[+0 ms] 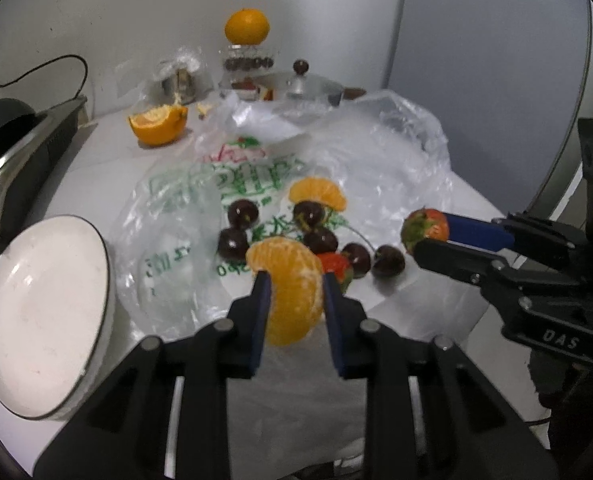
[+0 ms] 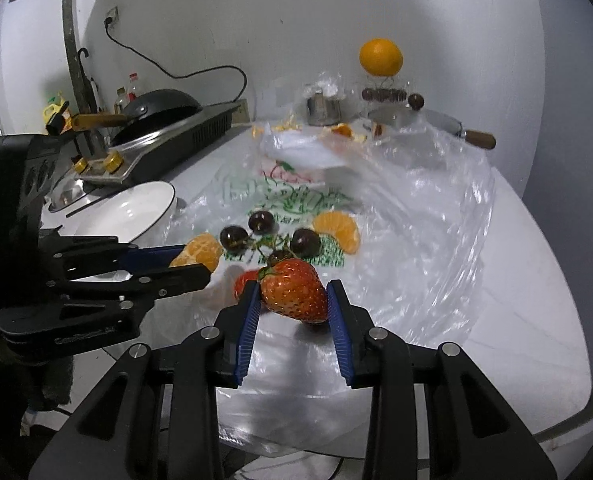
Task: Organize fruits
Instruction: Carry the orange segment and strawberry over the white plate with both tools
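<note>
My left claw (image 1: 292,280) is matte black plastic, its two fingers (image 1: 256,312) lined on the inner faces with dark blue ribbed pads. Round silver pins sit at each joint of the linkage, and long slots are cut through the black arms behind them. My right claw (image 2: 294,292) is built the same: black arms, blue ridged pads, silver pivot pins. Seen from the left camera, its side carries small grey screws and the white letters "DAS". A boxy black housing with round holes rises behind it.
</note>
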### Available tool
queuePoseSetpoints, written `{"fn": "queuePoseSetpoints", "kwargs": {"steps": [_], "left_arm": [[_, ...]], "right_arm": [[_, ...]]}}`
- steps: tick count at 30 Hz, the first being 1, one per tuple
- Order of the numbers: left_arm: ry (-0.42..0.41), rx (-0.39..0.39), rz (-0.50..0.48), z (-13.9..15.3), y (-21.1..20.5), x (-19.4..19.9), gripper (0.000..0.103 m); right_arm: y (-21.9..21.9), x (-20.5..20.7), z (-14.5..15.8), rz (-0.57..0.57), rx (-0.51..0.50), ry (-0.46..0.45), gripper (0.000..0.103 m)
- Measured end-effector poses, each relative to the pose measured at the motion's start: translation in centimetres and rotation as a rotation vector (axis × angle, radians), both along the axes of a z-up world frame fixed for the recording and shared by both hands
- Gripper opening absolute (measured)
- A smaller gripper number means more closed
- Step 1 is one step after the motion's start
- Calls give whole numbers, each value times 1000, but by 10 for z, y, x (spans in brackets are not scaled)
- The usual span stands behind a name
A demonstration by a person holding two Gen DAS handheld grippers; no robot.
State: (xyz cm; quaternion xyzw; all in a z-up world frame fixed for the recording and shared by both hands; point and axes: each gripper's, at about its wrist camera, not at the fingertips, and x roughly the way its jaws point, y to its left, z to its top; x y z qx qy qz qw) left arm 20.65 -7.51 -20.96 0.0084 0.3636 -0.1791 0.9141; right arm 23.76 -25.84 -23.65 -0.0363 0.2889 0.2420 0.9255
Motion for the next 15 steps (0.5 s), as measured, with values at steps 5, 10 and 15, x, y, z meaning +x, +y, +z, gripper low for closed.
{"fn": "queuePoseSetpoints", "kwargs": {"steps": [5,10,15], "left_arm": [[-42,-21,1,16,10,-8,27],[-71,-37,12,28,24,-15,27],[-91,-41,33,35,41,-21,27]], "right_arm": [[8,-1,14,-8,-13,-28,36],[23,-3,25,8,-31,-48,36],[39,-5,32,31,-43,-60,36]]}}
